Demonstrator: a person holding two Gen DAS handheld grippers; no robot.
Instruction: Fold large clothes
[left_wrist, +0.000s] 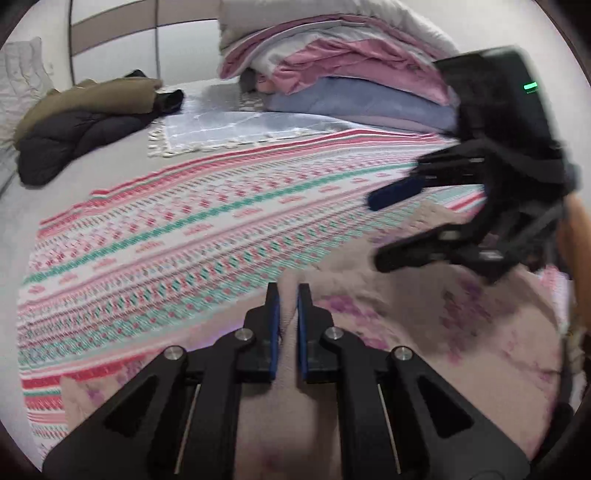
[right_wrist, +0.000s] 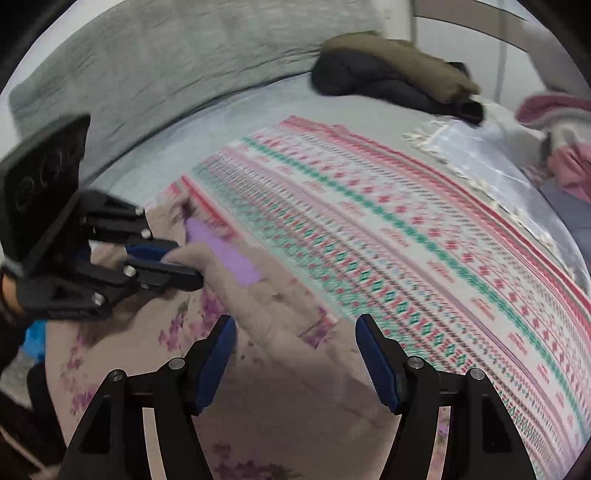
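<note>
A beige garment with purple flowers (left_wrist: 424, 325) lies at the near edge of the bed, on a red, green and white patterned blanket (left_wrist: 184, 229). My left gripper (left_wrist: 288, 295) is shut on a raised fold of the garment; it also shows in the right wrist view (right_wrist: 184, 264), pinching the cloth beside a lilac strip (right_wrist: 225, 254). My right gripper (right_wrist: 295, 332) is open and empty above the garment (right_wrist: 280, 325); it shows in the left wrist view (left_wrist: 376, 229) at the right, blurred.
A dark and olive jacket (left_wrist: 85, 125) lies at the far side of the bed. A stack of folded pink, blue and white bedding (left_wrist: 351, 74) stands at the back. A fringed pale cloth (left_wrist: 236, 129) lies beyond the blanket (right_wrist: 424, 240). A grey pillow (right_wrist: 166, 62) lines one edge.
</note>
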